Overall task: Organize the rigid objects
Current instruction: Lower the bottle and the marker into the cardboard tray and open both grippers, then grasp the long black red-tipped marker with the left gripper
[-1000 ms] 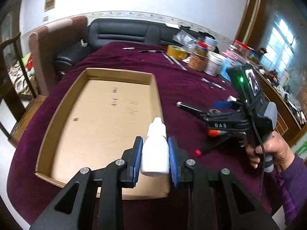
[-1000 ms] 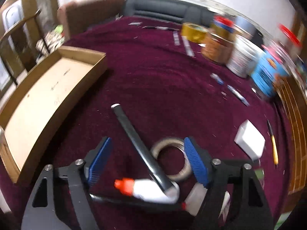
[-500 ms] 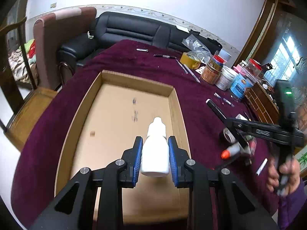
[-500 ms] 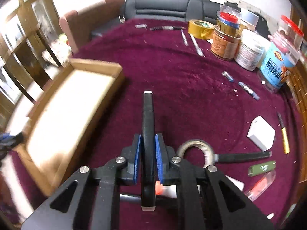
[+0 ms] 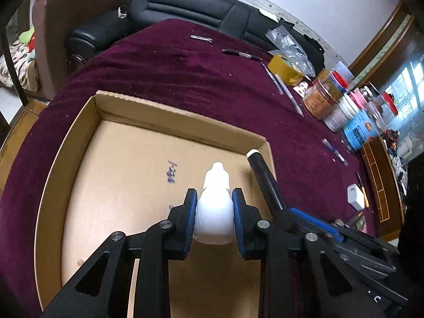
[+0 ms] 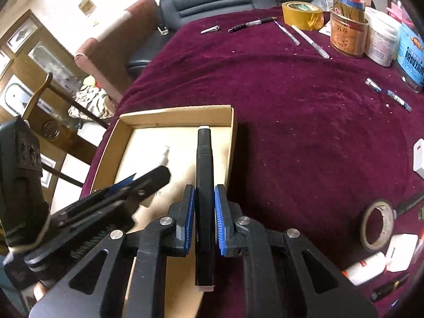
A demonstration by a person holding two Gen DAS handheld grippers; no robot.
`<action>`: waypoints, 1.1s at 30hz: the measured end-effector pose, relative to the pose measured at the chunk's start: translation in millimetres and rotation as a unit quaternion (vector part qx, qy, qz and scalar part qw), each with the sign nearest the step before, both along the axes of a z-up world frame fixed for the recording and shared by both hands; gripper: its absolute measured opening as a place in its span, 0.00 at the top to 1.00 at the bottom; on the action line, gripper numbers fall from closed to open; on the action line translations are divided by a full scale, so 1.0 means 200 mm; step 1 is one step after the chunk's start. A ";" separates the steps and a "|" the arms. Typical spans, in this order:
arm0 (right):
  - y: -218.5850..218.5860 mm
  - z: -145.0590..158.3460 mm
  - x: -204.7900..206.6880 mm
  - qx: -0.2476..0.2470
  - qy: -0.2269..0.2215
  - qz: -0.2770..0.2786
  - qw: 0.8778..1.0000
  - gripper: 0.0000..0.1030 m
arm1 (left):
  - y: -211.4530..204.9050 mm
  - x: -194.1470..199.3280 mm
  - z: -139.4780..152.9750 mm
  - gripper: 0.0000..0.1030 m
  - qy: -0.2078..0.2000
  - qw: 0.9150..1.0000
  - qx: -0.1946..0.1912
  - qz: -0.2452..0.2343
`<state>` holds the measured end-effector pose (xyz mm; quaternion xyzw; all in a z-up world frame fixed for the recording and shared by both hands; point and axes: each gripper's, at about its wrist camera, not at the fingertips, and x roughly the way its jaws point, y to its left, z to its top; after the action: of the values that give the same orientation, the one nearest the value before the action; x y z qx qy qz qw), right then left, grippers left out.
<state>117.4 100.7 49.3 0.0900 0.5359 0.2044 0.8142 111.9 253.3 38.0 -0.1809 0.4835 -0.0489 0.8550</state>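
My left gripper (image 5: 214, 218) is shut on a small white dropper bottle (image 5: 214, 209), held above the floor of a shallow cardboard tray (image 5: 159, 106). My right gripper (image 6: 203, 220) is shut on a long black marker (image 6: 204, 175) with white end caps, whose tip hangs over the right side of the tray (image 6: 175, 112). In the left wrist view the marker (image 5: 265, 180) and the right gripper's blue pad (image 5: 312, 220) come in from the right, over the tray's right wall. In the right wrist view the left gripper (image 6: 127, 188) shows at the left, blurred, above the tray.
The tray lies on a maroon tablecloth (image 6: 304, 106). Jars and tubs (image 6: 349, 34), a yellow tape roll (image 6: 302, 14) and pens (image 6: 251, 23) stand at the far side. Near right: a tape ring (image 6: 376, 224), white bottle (image 6: 365, 265), white boxes (image 6: 400, 251). A black sofa (image 5: 198, 5) sits behind.
My right gripper closed on the black marker, lifted it and carried it left to the tray. My left gripper moved forward over the tray with the white bottle.
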 end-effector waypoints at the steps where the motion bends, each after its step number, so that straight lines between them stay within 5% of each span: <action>1: 0.01 -0.01 0.02 -0.002 -0.001 -0.005 1.000 0.87 | 0.01 0.02 -0.01 0.78 0.003 1.000 -0.003 0.003; 12: 0.04 -0.02 0.01 -0.023 -0.012 -0.010 1.000 0.86 | 0.12 -0.03 0.01 0.58 0.003 0.999 -0.034 0.030; 16: 0.00 0.11 -0.08 -0.037 -0.067 -0.003 0.997 0.72 | 0.09 -0.14 0.13 0.52 -0.027 0.999 -0.019 0.033; 20: -0.17 0.32 -0.28 -0.056 -0.167 -0.011 0.984 0.71 | 0.01 -0.30 0.27 0.41 -0.062 0.998 -0.005 0.024; 21: -0.20 0.35 -0.34 -0.067 -0.193 -0.017 0.979 0.63 | -0.03 -0.35 0.30 0.40 -0.070 0.997 -0.003 0.017; 24: -0.38 0.46 -0.56 -0.147 -0.312 -0.079 0.935 0.05 | -0.16 -0.44 0.37 0.35 -0.086 0.996 -0.001 -0.006; 25: -0.45 0.45 -0.60 -0.180 -0.334 -0.103 0.919 0.02 | -0.19 -0.46 0.38 0.34 -0.088 0.996 -0.001 -0.015; 27: -0.58 0.42 -0.62 -0.216 -0.333 -0.133 0.908 0.01 | -0.32 -0.51 0.39 0.32 -0.089 0.995 0.007 -0.040; 33: -1.21 0.23 -0.61 -0.139 -0.251 -0.253 0.924 0.01 | -0.66 -0.60 0.31 0.30 -0.082 0.991 0.059 -0.091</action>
<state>-5.0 -141.1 95.6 0.0547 0.2959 -0.0692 0.9511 -8.1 121.8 100.9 -0.0808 0.4285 -0.1126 0.8929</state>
